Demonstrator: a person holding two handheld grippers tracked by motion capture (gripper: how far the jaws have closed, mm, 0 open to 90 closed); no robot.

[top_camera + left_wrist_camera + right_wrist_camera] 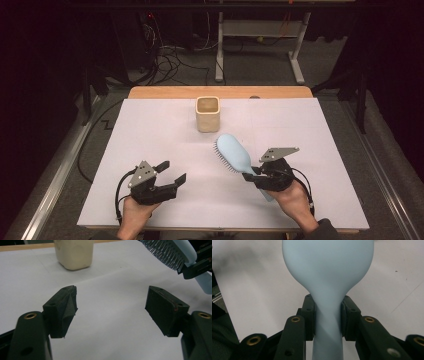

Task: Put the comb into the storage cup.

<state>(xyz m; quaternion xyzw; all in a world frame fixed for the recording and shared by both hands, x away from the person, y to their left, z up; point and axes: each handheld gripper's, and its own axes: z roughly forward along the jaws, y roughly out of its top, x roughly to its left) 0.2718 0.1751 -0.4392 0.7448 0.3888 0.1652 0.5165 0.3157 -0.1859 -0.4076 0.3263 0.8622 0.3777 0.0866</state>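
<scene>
One hairbrush – pale blue, dark bristles | right gripper clamps handle | left gripper wide

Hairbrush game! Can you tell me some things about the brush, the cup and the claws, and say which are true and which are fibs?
1. The right claw grips the hairbrush by its handle. True.
2. The left claw holds the cup. False: it is open and holds nothing.
3. The cup stands upright. True.
4. The hairbrush is red. False: it is light blue.
5. The hairbrush is inside the cup. False: it is outside, nearer the person.
</scene>
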